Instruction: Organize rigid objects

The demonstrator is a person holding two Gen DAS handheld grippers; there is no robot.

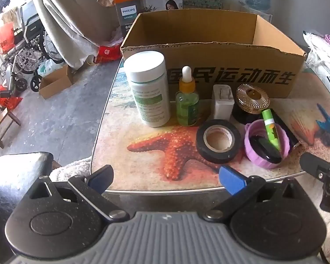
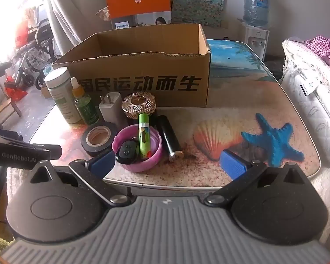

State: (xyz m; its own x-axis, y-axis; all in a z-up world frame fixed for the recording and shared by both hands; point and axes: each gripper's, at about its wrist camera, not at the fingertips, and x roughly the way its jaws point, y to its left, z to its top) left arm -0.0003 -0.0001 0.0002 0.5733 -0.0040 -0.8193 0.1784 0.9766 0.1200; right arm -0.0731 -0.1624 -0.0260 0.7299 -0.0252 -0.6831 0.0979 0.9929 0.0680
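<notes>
An open cardboard box (image 1: 231, 74) (image 2: 143, 83) stands at the back of the table. In front of it stand a white bottle (image 1: 147, 88) (image 2: 62, 94), a green dropper bottle (image 1: 187, 101) (image 2: 84, 105), a white charger plug (image 1: 222, 104) (image 2: 111, 107) and a gold-lidded black jar (image 1: 252, 101) (image 2: 139, 105). Nearer lie a black tape roll (image 1: 219, 140) (image 2: 99, 137), a purple lid (image 1: 256, 156) (image 2: 136, 165) holding a green tube (image 1: 271, 129) (image 2: 144, 136) and a black key fob (image 2: 126, 150), and a black cylinder (image 2: 169, 137). My left gripper (image 1: 166, 180) and right gripper (image 2: 167, 162) hang open over the near edge, holding nothing.
The table (image 2: 242, 101) has a beach print with starfish and a shell, free at the right. A white pillow (image 2: 314, 92) lies right of it. A wheelchair (image 1: 30, 44), a small carton (image 1: 55, 82) and a wooden stool (image 1: 2, 123) stand on the floor at left.
</notes>
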